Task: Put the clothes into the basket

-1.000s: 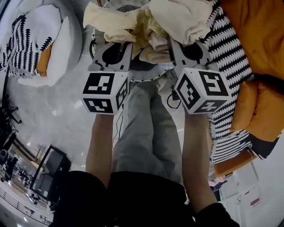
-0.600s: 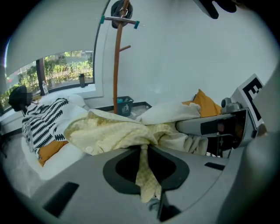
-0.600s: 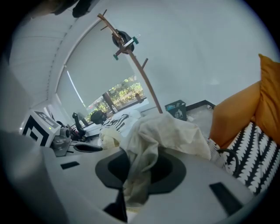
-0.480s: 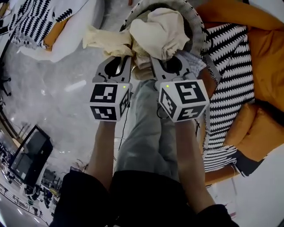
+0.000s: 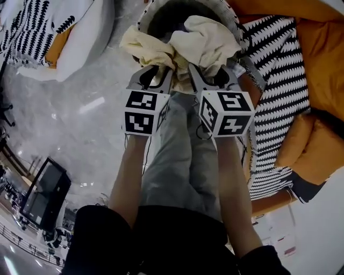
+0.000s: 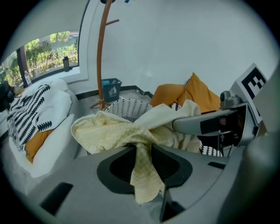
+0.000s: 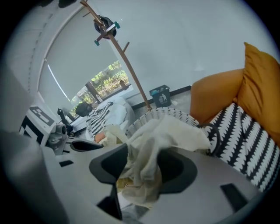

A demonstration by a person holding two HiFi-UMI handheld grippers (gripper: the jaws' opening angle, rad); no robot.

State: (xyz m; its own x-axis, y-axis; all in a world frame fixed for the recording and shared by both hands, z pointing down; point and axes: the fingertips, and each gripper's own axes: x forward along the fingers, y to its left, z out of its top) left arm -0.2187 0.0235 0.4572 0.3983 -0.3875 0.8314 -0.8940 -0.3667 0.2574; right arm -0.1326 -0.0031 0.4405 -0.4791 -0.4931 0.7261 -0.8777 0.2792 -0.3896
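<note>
The drop seems in hand: the left gripper (image 5: 159, 72) and right gripper (image 5: 210, 72), jaws opening around the clothes (image 5: 201, 40) bunched between them, hang over the basket (image 5: 146, 15) at twelve o'clock, and next should probably widen fully and pull back.

Heaped clothes (image 5: 201, 43) block the basket (image 5: 235, 21) mouth; bare floor (image 5: 91, 118) beside

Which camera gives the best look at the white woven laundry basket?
The head view: it looks down into the white woven laundry basket, showing rim and dark inside. The left gripper view shows only its side wall; the right gripper view, a strip of rim.
</note>
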